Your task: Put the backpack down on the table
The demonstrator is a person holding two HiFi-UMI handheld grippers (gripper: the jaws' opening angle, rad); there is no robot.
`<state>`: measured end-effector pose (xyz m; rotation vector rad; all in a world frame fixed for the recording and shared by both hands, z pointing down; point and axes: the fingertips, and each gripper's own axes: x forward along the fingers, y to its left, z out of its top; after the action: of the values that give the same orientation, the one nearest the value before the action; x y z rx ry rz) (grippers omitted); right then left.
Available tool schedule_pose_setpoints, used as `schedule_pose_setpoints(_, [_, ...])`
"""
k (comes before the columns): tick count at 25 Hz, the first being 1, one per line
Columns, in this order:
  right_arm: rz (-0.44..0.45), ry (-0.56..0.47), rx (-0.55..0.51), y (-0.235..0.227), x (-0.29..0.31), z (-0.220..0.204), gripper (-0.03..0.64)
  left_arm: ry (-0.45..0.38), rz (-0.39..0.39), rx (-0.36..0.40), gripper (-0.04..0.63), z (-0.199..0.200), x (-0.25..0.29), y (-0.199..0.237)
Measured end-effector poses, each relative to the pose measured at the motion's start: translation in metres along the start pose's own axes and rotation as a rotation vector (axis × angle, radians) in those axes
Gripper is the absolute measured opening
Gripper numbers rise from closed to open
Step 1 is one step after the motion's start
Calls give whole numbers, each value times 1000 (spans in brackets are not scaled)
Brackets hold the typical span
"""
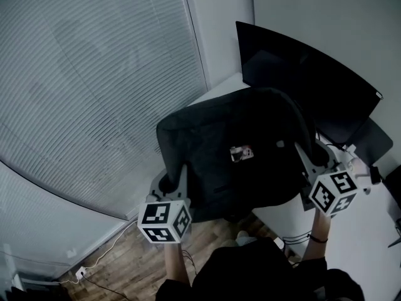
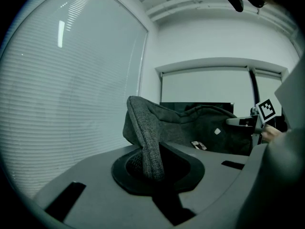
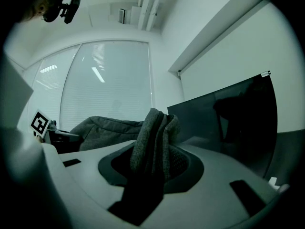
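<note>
Between the two grippers hangs the dark grey cloth backpack [image 1: 238, 155], over the edge of the white table [image 1: 216, 91] and just in front of the black flat screen [image 1: 301, 80]. The left gripper [image 2: 152, 163] has its fingers [image 2: 127, 165] squeezed tight on a thin fold of the bag's cloth. The right gripper [image 3: 152, 163] has its fingers [image 3: 183, 163] pressed on a thicker bunch of cloth, so they stand a bit wider. One grip on each side keeps the floppy bag spread out and level, I think, so it won't sag or tip. I cannot tell if its bottom touches the table. It likely needs to go down gently, clear of the screen.
</note>
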<state>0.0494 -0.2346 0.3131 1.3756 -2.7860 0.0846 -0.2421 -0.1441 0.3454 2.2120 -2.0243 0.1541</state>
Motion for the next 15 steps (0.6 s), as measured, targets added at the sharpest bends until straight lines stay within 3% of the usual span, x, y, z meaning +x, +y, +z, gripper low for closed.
schedule_pose_setpoints(4, [-17,-1,2,-1,8,-1,121,9,-18,3,44,2,12,7])
schedule_pose_setpoints(9, [-62,26,14,-16,51,1,121,45,-53,-16,44,9,64,30])
schedule_pose_setpoints(15, [-102,60,16,-33,88,-19,121,95,-74,-56,44,-9,114,45])
